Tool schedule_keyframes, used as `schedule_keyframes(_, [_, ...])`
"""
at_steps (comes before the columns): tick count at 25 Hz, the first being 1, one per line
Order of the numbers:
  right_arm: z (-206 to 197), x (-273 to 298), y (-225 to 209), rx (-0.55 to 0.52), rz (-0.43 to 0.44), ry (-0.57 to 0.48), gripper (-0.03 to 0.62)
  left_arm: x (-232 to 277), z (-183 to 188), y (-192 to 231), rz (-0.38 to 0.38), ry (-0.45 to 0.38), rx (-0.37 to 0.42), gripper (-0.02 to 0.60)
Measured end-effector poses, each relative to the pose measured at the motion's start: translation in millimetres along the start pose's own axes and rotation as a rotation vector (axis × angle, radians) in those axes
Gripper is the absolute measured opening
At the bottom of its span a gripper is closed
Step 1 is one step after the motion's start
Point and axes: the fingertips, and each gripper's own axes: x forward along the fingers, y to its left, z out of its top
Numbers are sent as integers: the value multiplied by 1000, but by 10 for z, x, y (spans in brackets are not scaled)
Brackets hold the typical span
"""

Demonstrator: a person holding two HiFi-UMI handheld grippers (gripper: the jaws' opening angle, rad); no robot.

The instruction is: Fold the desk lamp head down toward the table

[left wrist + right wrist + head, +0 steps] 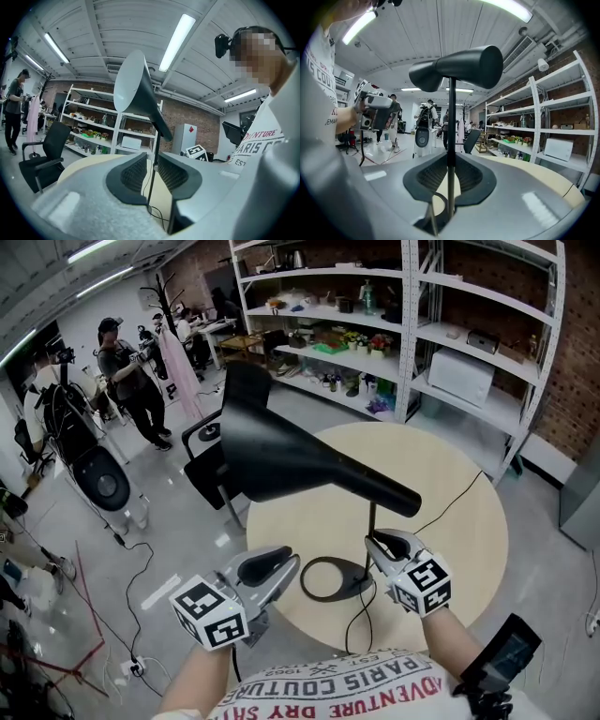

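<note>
A black desk lamp stands on the round beige table point(464, 531). Its large cone head point(281, 451) point(136, 89) point(459, 70) sits atop a thin upright pole point(372, 521) point(451, 122), above a ring base point(328, 579). My right gripper point(380, 545) point(450, 180) is shut on the pole low down, with a pad pressed against each side. My left gripper point(286, 563) point(152, 171) hovers left of the base, level, jaws slightly apart and holding nothing. The pole point(154, 159) shows beyond that gap.
The lamp's cord point(450, 498) trails over the table's right edge. A black office chair point(202, 442) stands behind the table on the left. White shelving point(412, 324) with goods lines the back wall. A person point(131, 381) stands far left.
</note>
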Motion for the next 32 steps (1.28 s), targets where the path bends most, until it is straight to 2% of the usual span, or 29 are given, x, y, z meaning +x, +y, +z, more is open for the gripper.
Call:
schedule_keyframes(5, [-12, 5, -3, 14, 1, 1, 48, -54, 209, 43, 8, -28, -19, 103])
schedule_keyframes(8, [-17, 17, 9, 12, -2, 12, 46, -124, 383, 45, -9, -45, -3, 117])
schedule_keyframes(14, [-27, 36, 37, 11, -10, 22, 46, -355, 916, 150, -8, -127, 44, 118])
schedule_keyframes(19, [-2, 44, 29, 9, -18, 33, 46, -363, 1315, 170, -41, -169, 59, 132])
schedule_keyframes(26, [-33, 62, 27, 10, -16, 31, 46, -260, 1589, 120, -115, -205, 33, 132])
schedule_keyframes(29, [-59, 66, 22, 12, -13, 27, 46, -221, 1628, 106, -169, -231, -17, 126])
schedule_keyframes(32, [-42, 62, 0, 12, -10, 22, 46, -193, 1698, 134, -168, -248, -28, 117])
